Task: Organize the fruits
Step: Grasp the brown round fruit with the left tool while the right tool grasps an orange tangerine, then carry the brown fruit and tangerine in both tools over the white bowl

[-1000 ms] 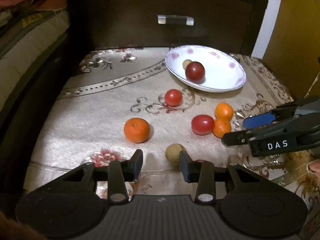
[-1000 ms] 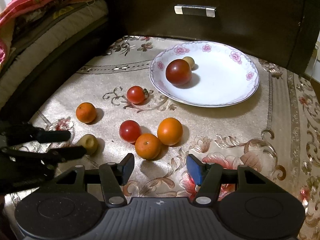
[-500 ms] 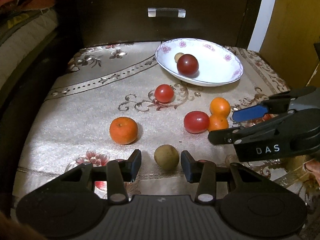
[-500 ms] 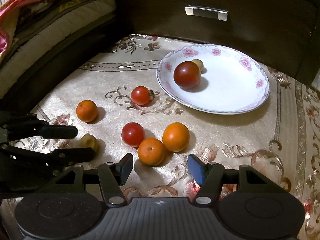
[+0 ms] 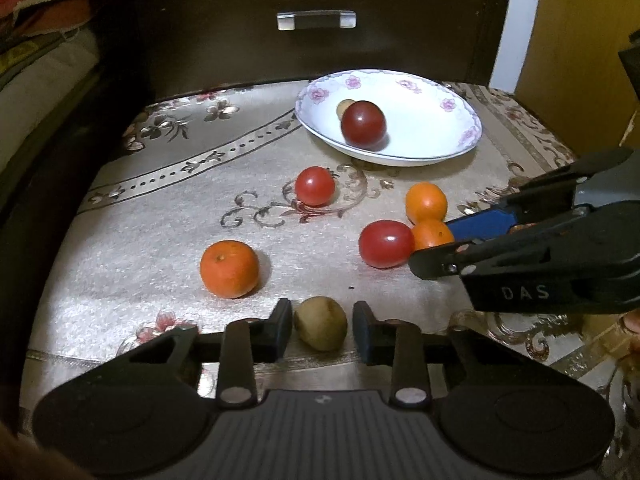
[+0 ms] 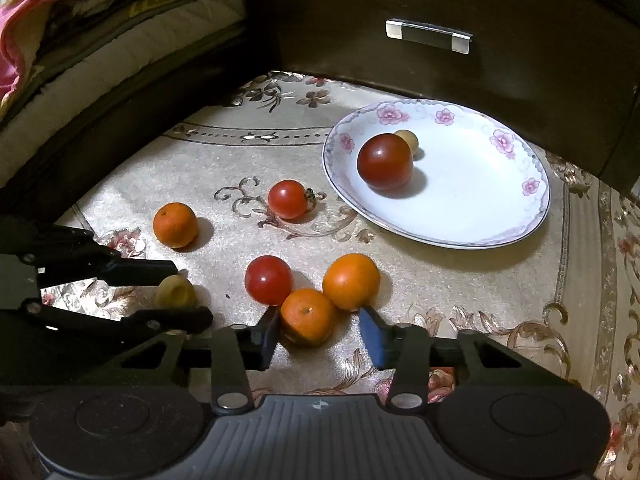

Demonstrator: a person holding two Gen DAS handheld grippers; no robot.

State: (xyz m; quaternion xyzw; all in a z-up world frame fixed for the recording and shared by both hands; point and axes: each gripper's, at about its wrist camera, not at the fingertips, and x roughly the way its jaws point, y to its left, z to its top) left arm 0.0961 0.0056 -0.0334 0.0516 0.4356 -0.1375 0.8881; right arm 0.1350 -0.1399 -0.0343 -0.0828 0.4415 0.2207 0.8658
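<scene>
My left gripper (image 5: 322, 328) is shut on a small tan fruit (image 5: 320, 322) resting on the patterned cloth near its front edge. My right gripper (image 6: 320, 332) is closing around the nearest orange (image 6: 307, 315); its left pad touches the orange and its blue pad (image 6: 370, 334) stands off. Touching that orange are a second orange (image 6: 351, 281) and a red tomato (image 6: 268, 280). A third orange (image 6: 175, 225) and another tomato (image 6: 287, 199) lie apart. The flowered white plate (image 6: 480, 184) holds a dark red tomato (image 6: 385, 162) and a small tan fruit (image 6: 407, 141).
A dark drawer front with a metal handle (image 5: 316, 20) rises right behind the plate. Stacked bedding (image 6: 60, 40) lies beyond the cloth's left edge, and a yellow panel (image 5: 580, 40) stands at the right. The two grippers work close side by side.
The left gripper slid over until the tan fruit sat between its fingers, then its jaws came together on it. The right gripper's jaws narrowed around the near orange.
</scene>
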